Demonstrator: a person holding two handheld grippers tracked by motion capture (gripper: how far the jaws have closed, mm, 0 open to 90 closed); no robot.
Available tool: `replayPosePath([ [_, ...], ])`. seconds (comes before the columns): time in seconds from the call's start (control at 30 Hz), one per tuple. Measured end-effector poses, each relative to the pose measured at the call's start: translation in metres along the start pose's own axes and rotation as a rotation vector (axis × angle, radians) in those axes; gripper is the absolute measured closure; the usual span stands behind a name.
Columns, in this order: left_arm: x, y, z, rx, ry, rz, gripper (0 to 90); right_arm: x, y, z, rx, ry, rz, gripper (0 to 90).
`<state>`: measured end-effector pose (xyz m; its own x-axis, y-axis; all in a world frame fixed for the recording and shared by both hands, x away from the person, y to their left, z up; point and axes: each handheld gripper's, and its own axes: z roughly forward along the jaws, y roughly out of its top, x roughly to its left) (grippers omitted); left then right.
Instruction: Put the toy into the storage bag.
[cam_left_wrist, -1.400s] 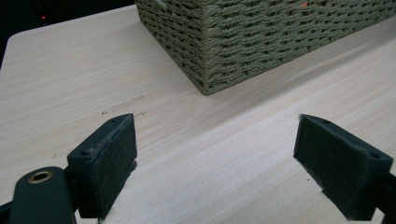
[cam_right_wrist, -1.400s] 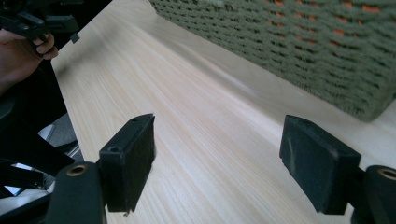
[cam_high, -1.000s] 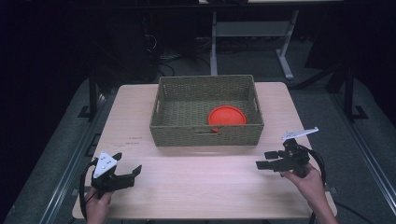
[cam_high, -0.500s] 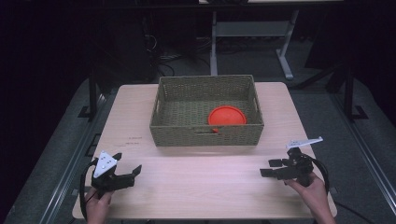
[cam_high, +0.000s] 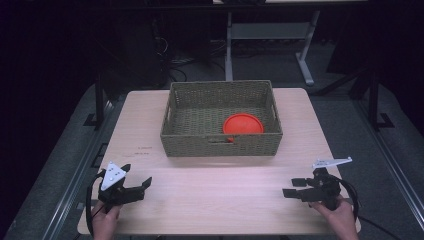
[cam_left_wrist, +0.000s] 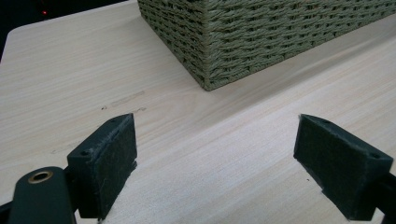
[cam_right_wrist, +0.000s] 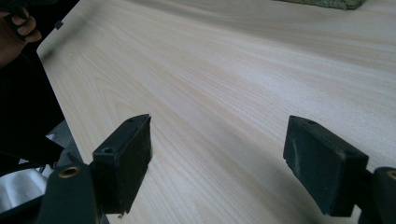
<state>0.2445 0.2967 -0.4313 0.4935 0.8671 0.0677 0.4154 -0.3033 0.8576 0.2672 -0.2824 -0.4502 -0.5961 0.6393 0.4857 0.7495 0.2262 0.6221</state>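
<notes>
Inside the woven basket (cam_high: 221, 117), toward its near right corner, lies the orange plate (cam_high: 243, 125), flat on the bottom and close against the near wall. We hold our left gripper (cam_high: 134, 184) well in front of the basket's near left corner, low over the wooden table (cam_high: 220, 190), its jaws spread wide with nothing between them; in the left gripper view that corner of the basket (cam_left_wrist: 261, 37) rises just beyond the pads. Our right gripper (cam_high: 295, 187) sits in front of the basket's right end, near the table's front edge, likewise released and empty, with bare wood between its pads in the right gripper view.

We judge the plate to be light, rigid plastic, smooth and somewhat slippery, unlikely to break. Lying flat, it offers only its rim, so we would pinch the raised edge on the side away from the near wall, coming down from above, and tilt it up to clear the wicker.
</notes>
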Motion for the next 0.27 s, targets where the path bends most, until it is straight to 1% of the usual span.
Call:
replayPosePath([
  [0.03, 0.000, 0.000, 0.000, 0.000, -0.001, -0.001, 12.8, 0.001, -0.001, -0.001, -0.003, 0.000, 0.000, 22.4],
  [0.1, 0.000, 0.000, 0.001, 0.002, -0.002, 0.006, 12.8, 0.002, -0.006, -0.003, -0.029, 0.006, 0.002, 22.1],
  [0.2, 0.000, 0.001, 0.001, 0.003, -0.005, 0.003, 12.8, 0.003, -0.012, -0.005, -0.065, 0.013, -0.002, 22.1],
  [0.27, -0.001, 0.001, 0.002, 0.005, -0.009, 0.007, 12.8, 0.004, -0.015, -0.005, -0.078, 0.020, -0.004, 22.2],
])
